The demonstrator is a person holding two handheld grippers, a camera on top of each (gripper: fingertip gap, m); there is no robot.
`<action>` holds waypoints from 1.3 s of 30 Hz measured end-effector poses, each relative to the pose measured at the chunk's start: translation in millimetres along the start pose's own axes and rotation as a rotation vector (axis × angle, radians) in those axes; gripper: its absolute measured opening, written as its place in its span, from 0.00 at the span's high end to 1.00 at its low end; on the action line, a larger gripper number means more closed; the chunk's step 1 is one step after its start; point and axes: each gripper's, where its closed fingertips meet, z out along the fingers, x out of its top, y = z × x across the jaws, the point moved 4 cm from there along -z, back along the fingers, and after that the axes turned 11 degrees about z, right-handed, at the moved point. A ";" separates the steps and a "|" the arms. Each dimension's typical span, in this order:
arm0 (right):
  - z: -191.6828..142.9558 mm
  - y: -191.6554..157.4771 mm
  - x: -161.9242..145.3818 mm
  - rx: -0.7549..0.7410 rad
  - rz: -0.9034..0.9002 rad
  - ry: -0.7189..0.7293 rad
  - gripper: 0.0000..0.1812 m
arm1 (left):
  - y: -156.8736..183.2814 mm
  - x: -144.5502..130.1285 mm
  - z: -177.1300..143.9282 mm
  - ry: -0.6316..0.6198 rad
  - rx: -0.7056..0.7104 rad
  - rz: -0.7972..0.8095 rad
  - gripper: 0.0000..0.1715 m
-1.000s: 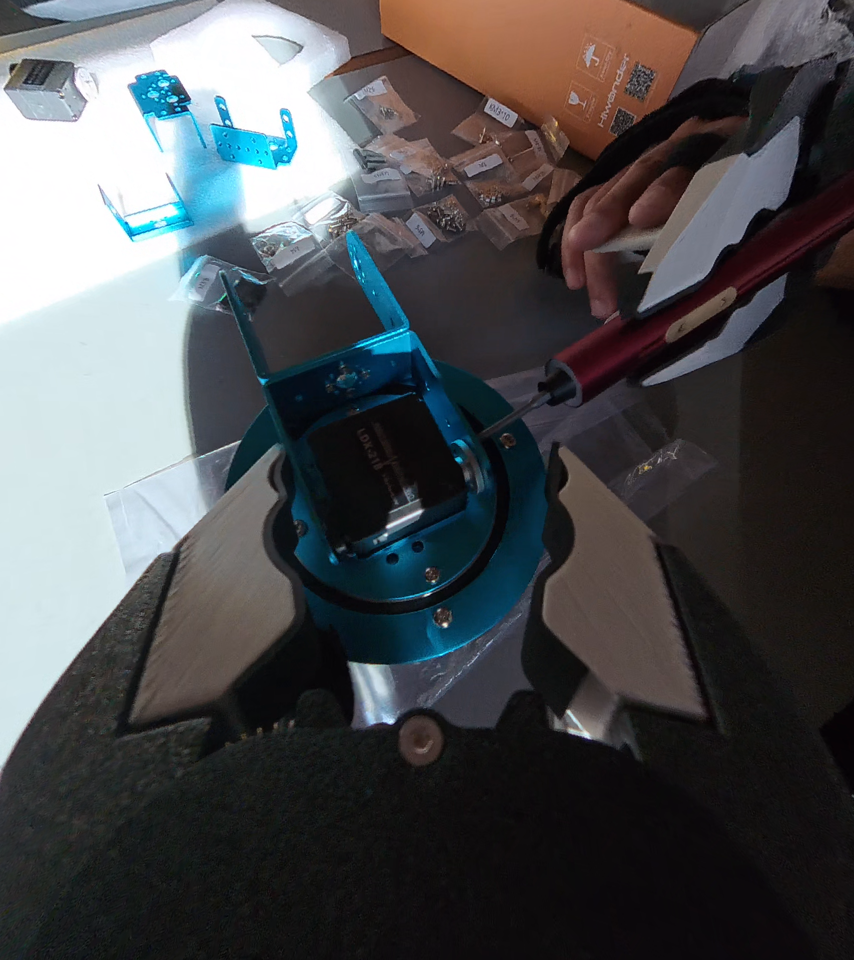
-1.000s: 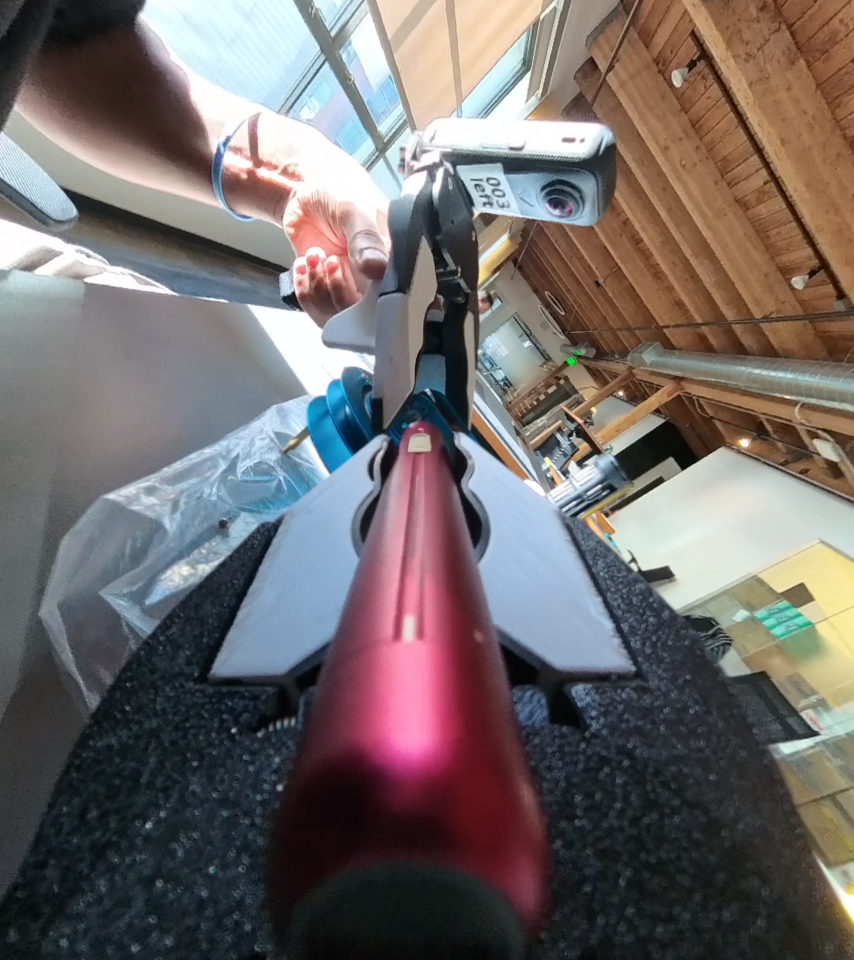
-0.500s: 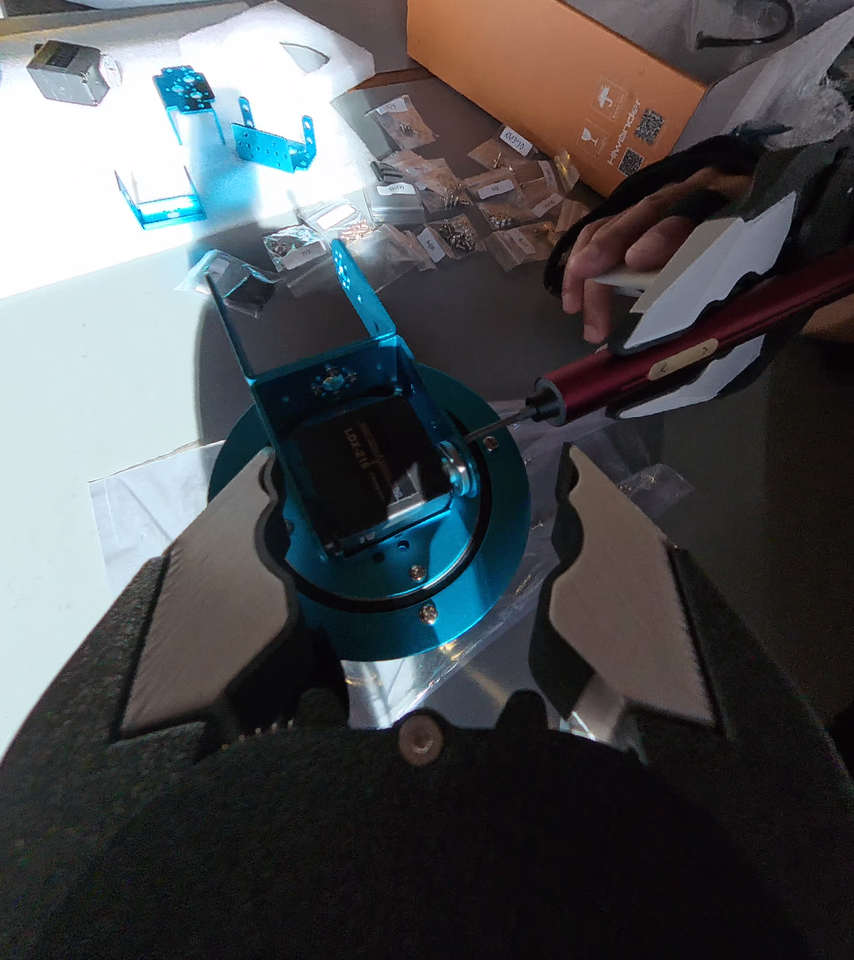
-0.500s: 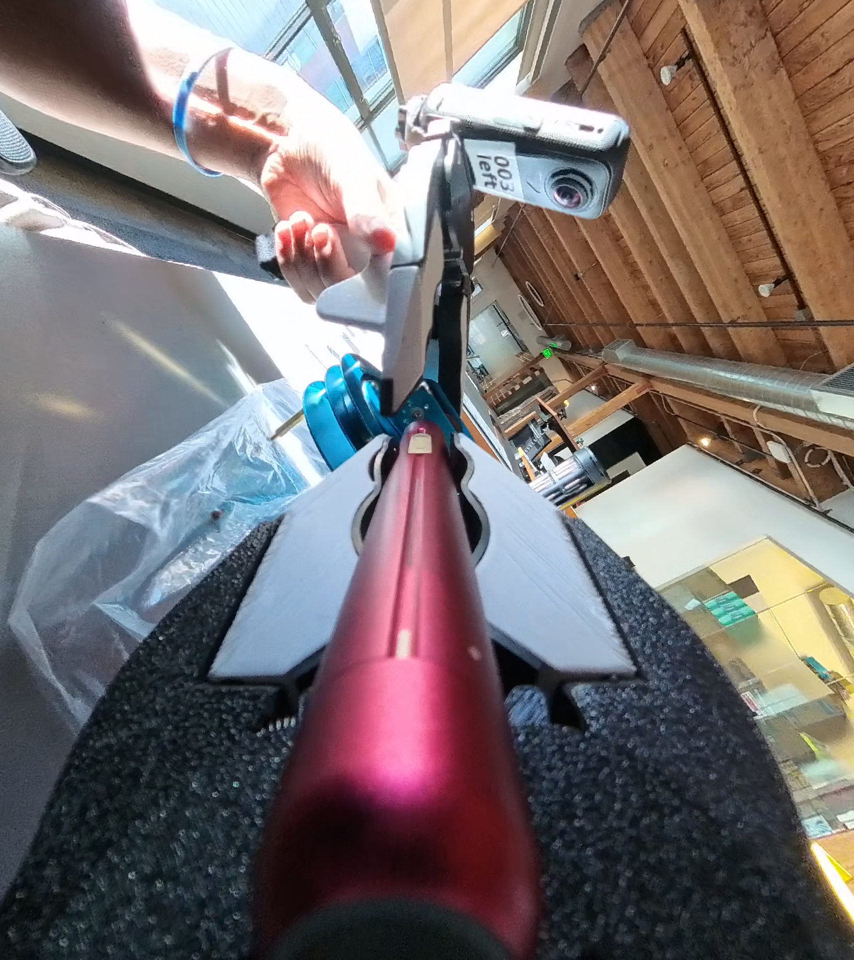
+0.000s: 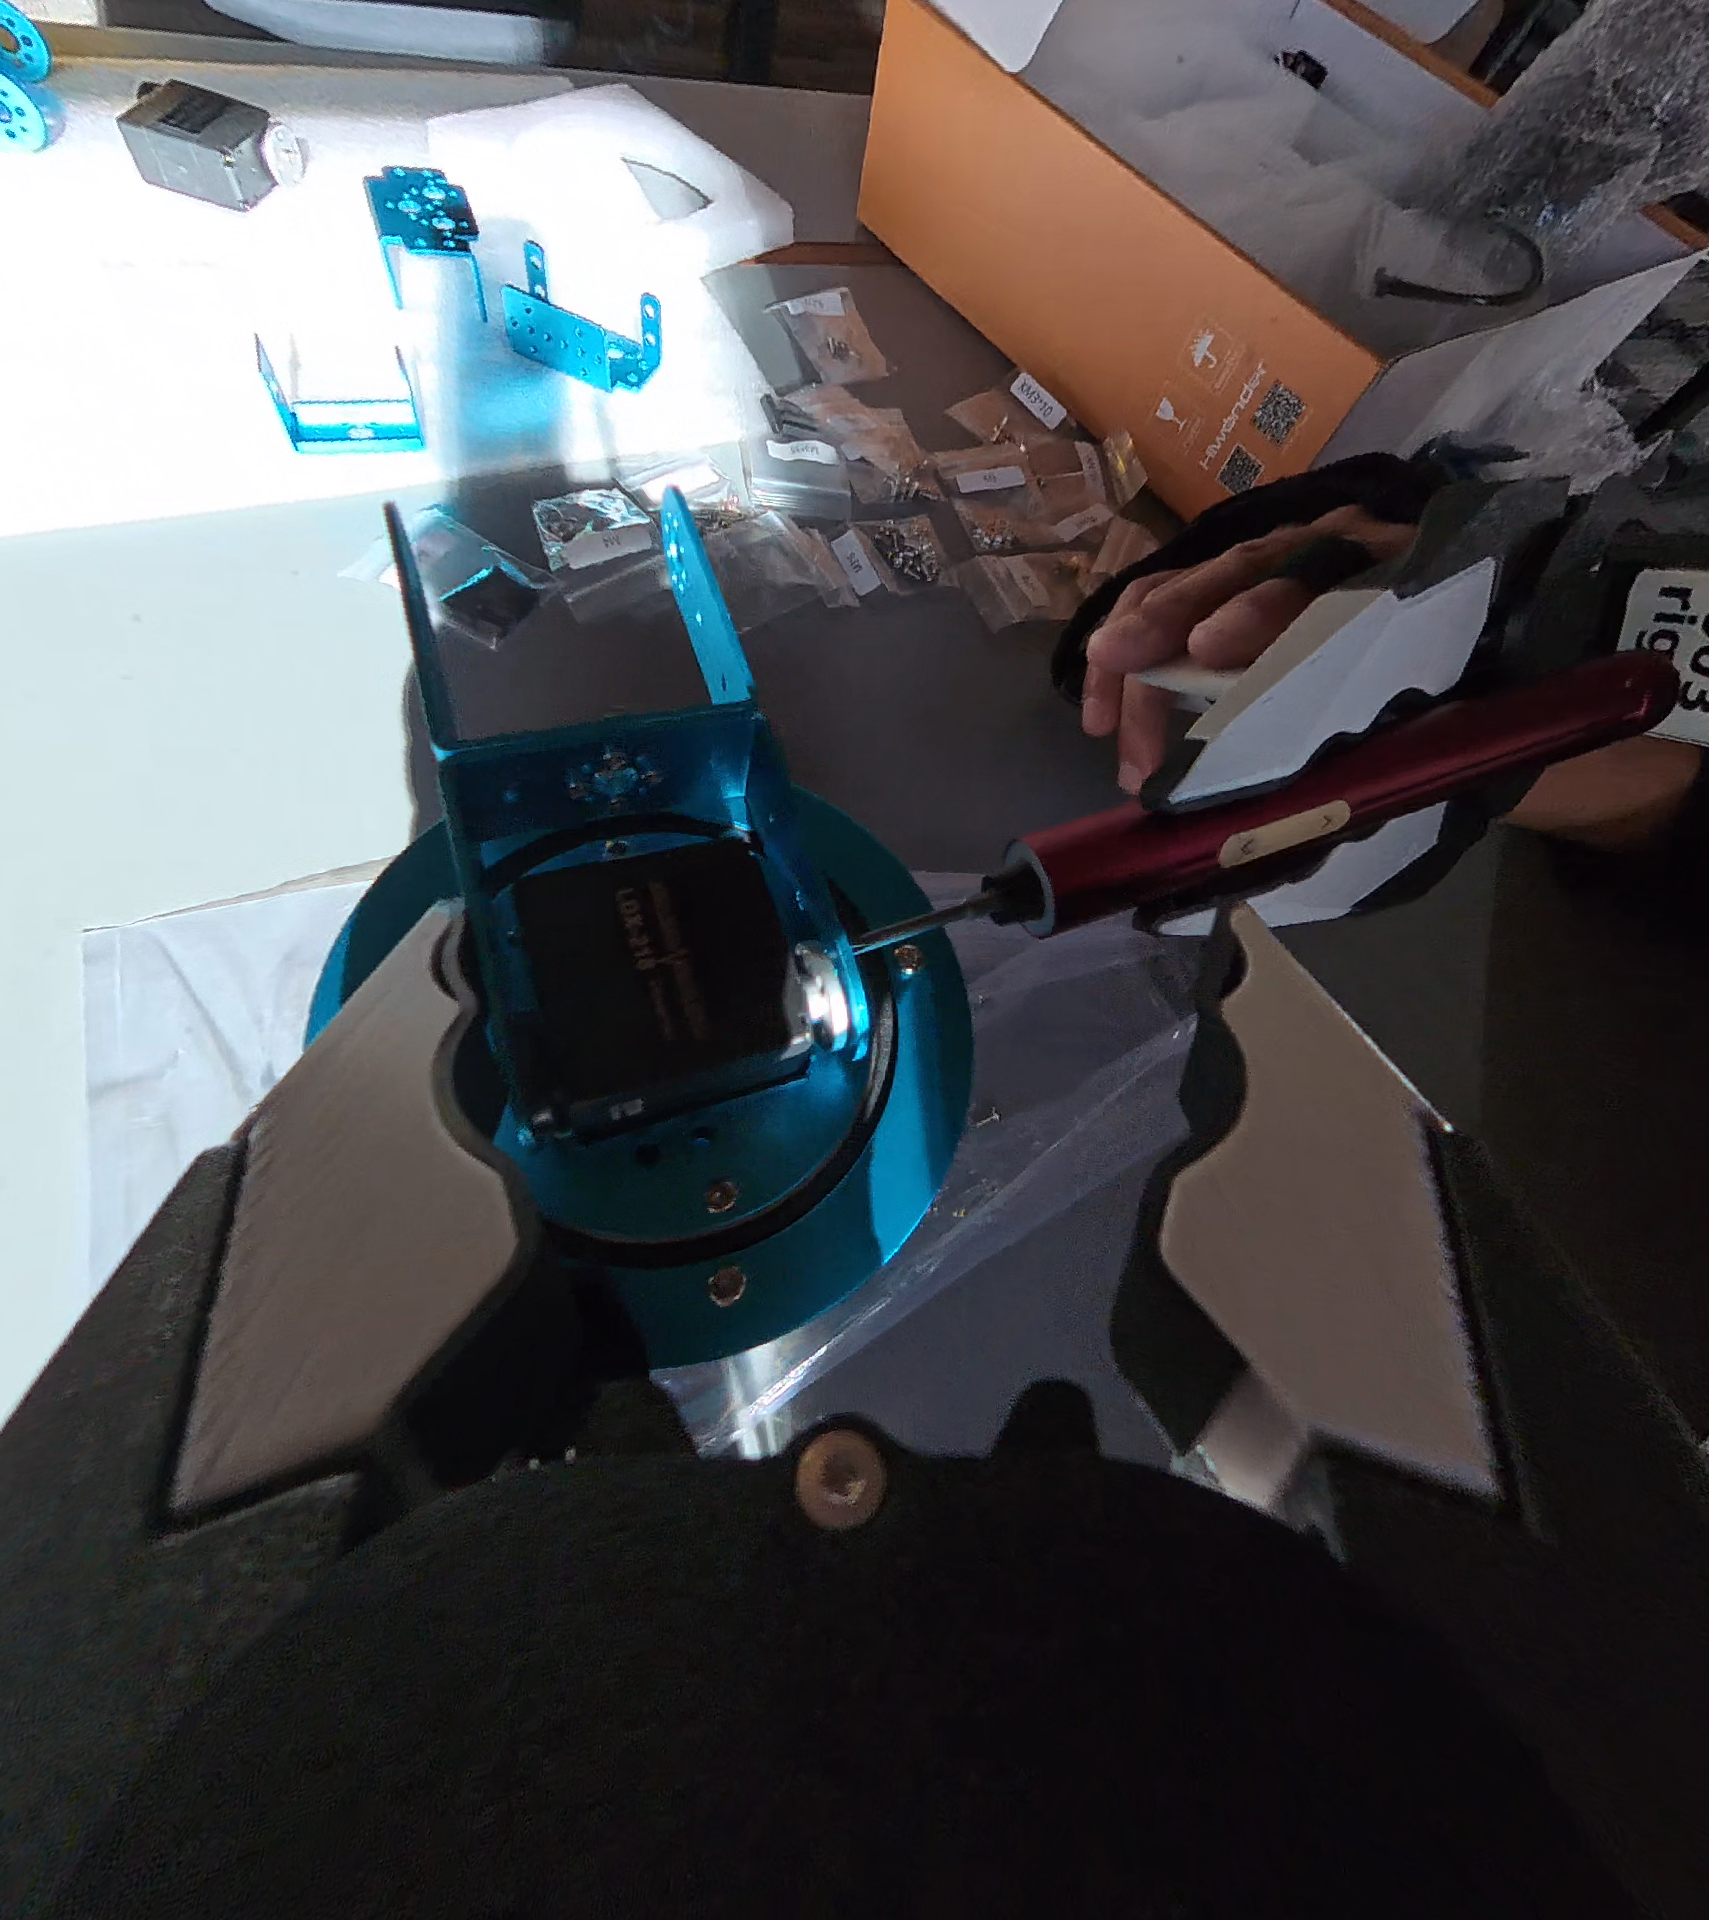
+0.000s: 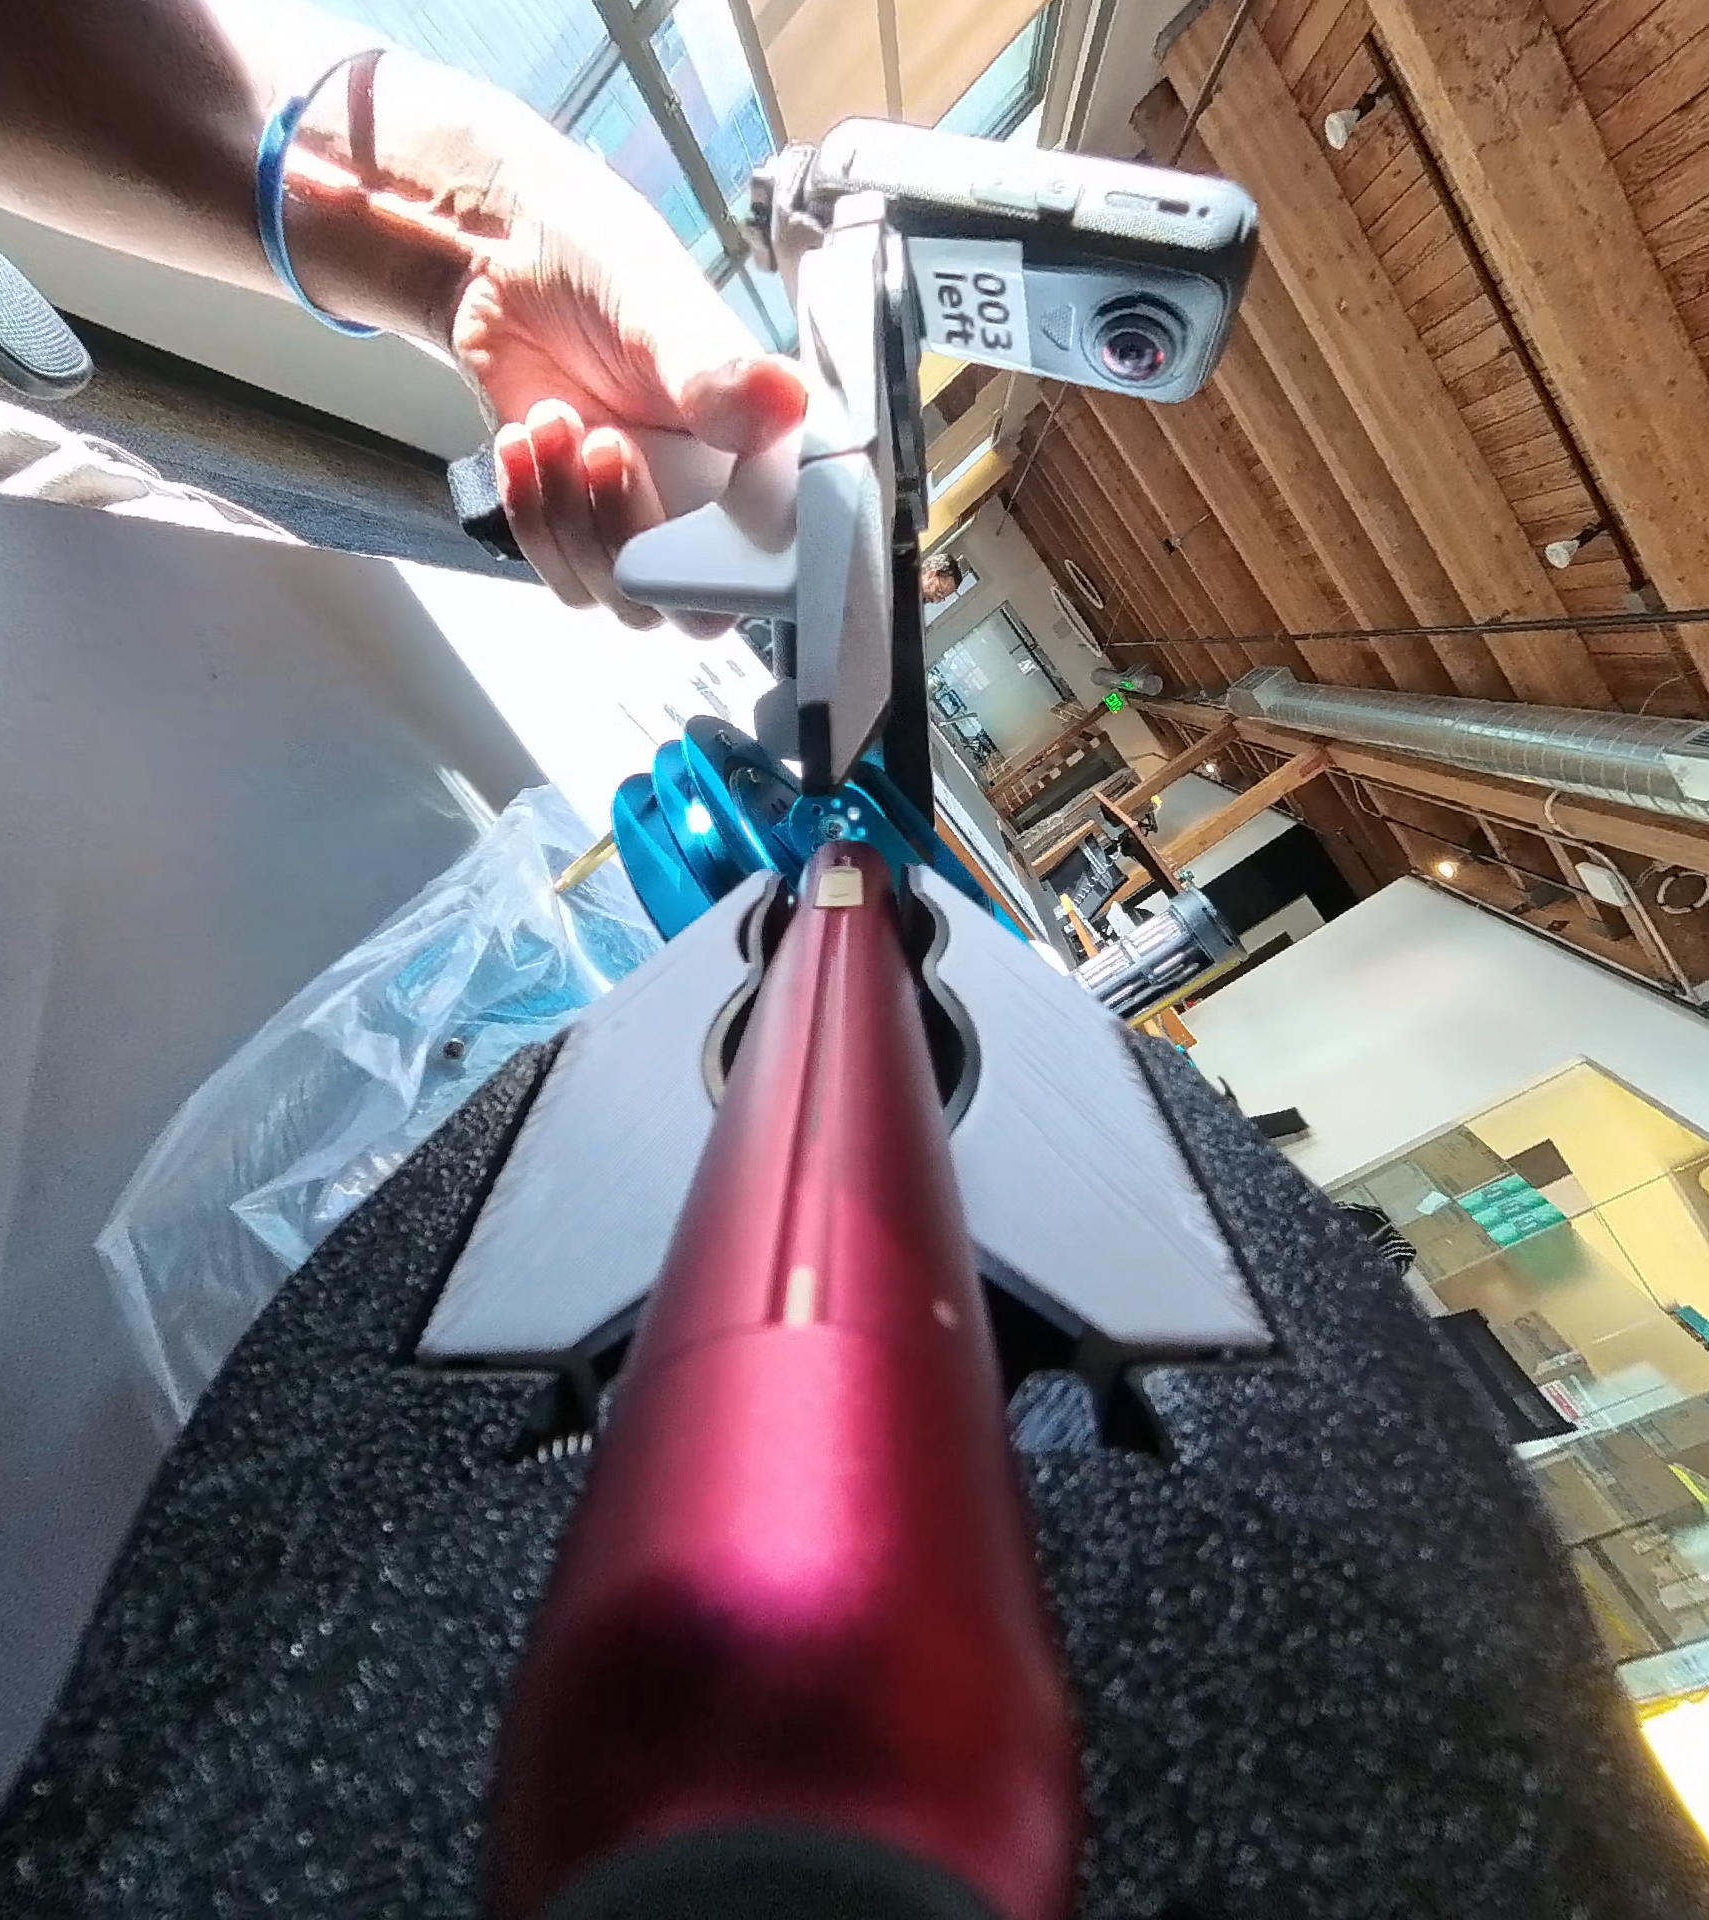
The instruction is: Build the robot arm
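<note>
A blue round base [image 5: 808, 1278] carries a black servo [image 5: 663, 987] inside a blue U bracket [image 5: 704, 623], standing on a clear plastic bag [image 5: 1068, 1143]. My left gripper [image 5: 845, 951] is open, with its fingers on either side of the base. The left finger lies against the base's rim and the right finger stands apart from it. My right gripper [image 6: 839, 894] is shut on a red electric screwdriver [image 6: 808, 1247]. In the left wrist view the screwdriver [image 5: 1328, 800] has its bit at the bracket's right side, next to the servo's silver hub. The base [image 6: 704, 821] also shows in the right wrist view.
An orange cardboard box [image 5: 1089, 239] stands at the back right. Several small bags of screws [image 5: 881, 499] lie in front of it. Loose blue brackets [image 5: 569, 332], a grey servo [image 5: 206, 145] and white foam [image 5: 601, 156] lie at the back left. A hand [image 6: 621, 416] holds the left gripper.
The screwdriver has tilted flatter, with its bit still at the bracket's side. The left gripper has shifted a little around the base, still open.
</note>
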 end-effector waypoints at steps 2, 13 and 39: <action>0.3 -0.9 0.0 -0.001 -0.007 -0.003 0.88 | 1.1 -0.4 1.9 -0.015 0.019 0.001 0.20; 1.0 -3.2 0.4 -0.014 -0.032 -0.013 0.88 | 3.4 0.5 8.9 -0.034 0.102 -0.016 0.14; 2.4 -5.1 -1.2 -0.028 -0.073 -0.031 0.88 | 3.7 -1.9 9.1 -0.045 0.112 0.026 0.14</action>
